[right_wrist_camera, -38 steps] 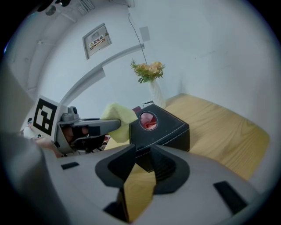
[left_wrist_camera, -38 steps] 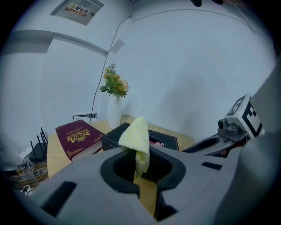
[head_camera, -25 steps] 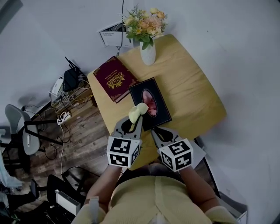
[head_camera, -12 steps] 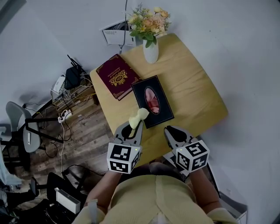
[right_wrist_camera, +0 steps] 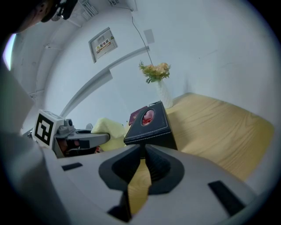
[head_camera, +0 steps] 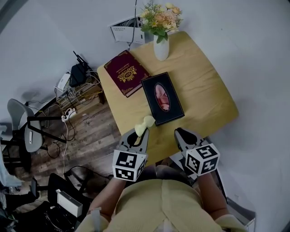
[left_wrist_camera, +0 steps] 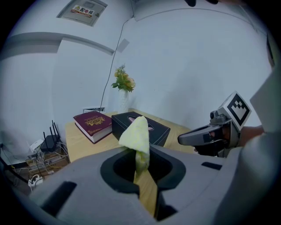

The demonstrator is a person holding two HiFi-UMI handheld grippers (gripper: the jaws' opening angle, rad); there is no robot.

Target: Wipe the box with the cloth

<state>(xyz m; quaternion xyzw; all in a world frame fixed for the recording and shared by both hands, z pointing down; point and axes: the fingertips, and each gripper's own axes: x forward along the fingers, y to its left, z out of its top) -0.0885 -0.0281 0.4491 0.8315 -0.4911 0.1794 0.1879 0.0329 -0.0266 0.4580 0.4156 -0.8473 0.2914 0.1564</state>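
Both grippers have drawn back toward the person since the earlier frame, and the cloth (head_camera: 147,123) has come off the near end of the box (head_camera: 162,97). The left gripper (head_camera: 138,136) pinches the yellow cloth, now clear of the black box at its 7 o'clock in the head view. The right gripper (head_camera: 181,134), at the box's 5 o'clock, is nearly closed on nothing. The box lies mid-table (head_camera: 204,90). This looks like a pause between strokes; the frames don't show whether the wiping is finished.

sign (left_wrist_camera: 83,9) print unreadable, cloth (left_wrist_camera: 137,132) end hidden
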